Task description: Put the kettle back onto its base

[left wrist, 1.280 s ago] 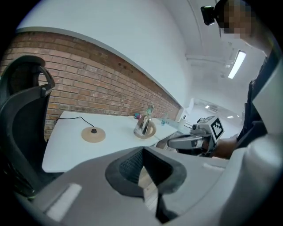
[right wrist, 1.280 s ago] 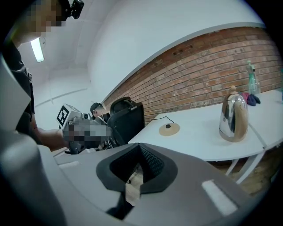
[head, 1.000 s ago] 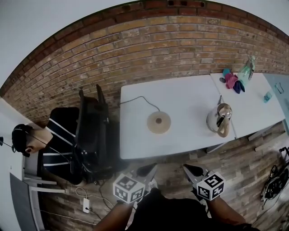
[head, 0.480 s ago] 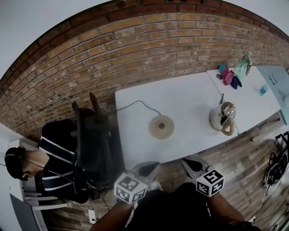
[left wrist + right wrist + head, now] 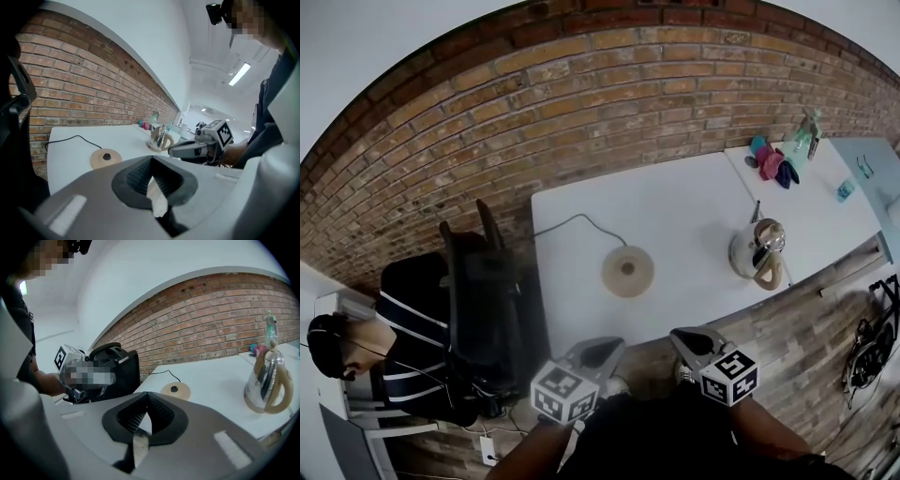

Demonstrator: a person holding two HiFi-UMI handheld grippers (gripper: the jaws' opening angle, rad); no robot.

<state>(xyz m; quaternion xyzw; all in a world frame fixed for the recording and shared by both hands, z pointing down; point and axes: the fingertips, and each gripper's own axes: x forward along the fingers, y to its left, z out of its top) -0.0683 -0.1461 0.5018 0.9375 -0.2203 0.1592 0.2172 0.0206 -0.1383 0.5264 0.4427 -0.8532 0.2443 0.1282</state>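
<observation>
A shiny steel kettle (image 5: 757,251) with a tan handle stands upright near the right end of the white table (image 5: 675,202). Its round tan base (image 5: 628,272) lies apart from it, mid-table, with a black cord (image 5: 572,223) running to the back left. My left gripper (image 5: 605,352) and right gripper (image 5: 686,339) hover below the table's front edge, both shut and holding nothing. The left gripper view shows the base (image 5: 106,158), the kettle (image 5: 160,138) and the right gripper (image 5: 187,149). The right gripper view shows the kettle (image 5: 267,380) near right and the base (image 5: 175,390) farther off.
A black chair (image 5: 487,300) stands against the table's left end, and a person (image 5: 356,347) sits beyond it. A second white table (image 5: 830,211) adjoins on the right, carrying a spray bottle (image 5: 806,141) and pink and blue cloths (image 5: 773,161). A brick wall runs behind.
The head view has shifted a little, so the table sits slightly further left in it. Both grippers stay shut below the front edge. Kettle and base have not moved.
</observation>
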